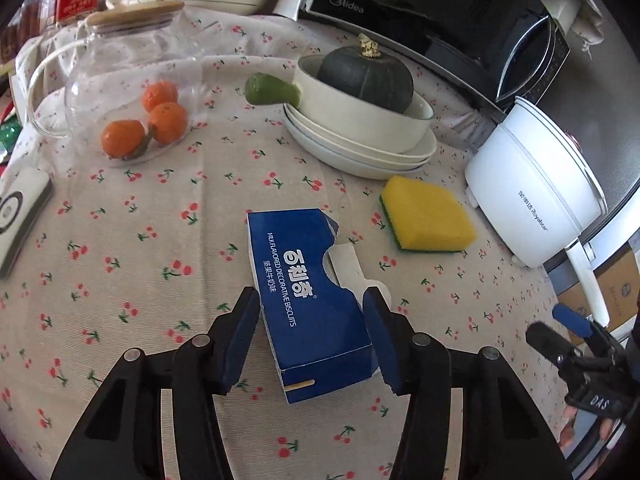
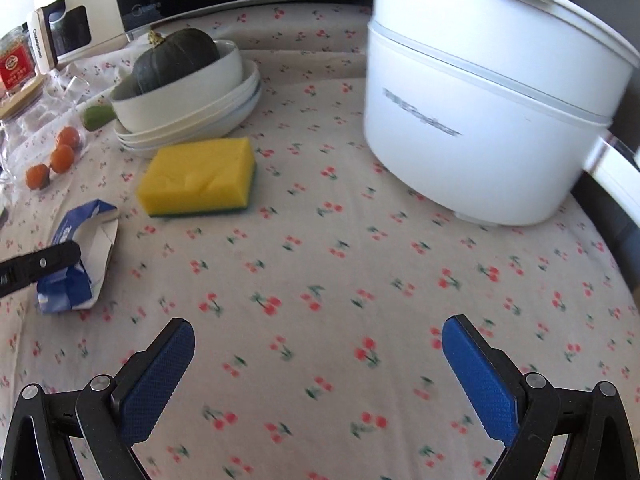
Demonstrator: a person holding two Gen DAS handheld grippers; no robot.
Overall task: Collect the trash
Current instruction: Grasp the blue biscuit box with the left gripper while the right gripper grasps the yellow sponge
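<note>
Left wrist view first: we've got the left claw (image 1: 312, 336) straddling the near end of the torn blue biscuit box (image 1: 310, 300) lying on the cherry-print worktop (image 1: 120, 240). The pads sit right at its sides, narrowed in, but we can't tell if they actually press yet. So we reckon we're at the grab step; next we need a firm squeeze, then a lift. The box reads "MILK FLAVORED DECORATIVE BISCUITS", the black oven (image 1: 400, 4) far back says "Midea", and the white cooker (image 1: 532, 196) on the right says "Royalstar".

Right wrist view: the right claw (image 2: 318, 376) hangs wide over bare cloth, holding nothing. The box sits far left, the yellow sponge (image 2: 200, 176) beyond it.
</note>
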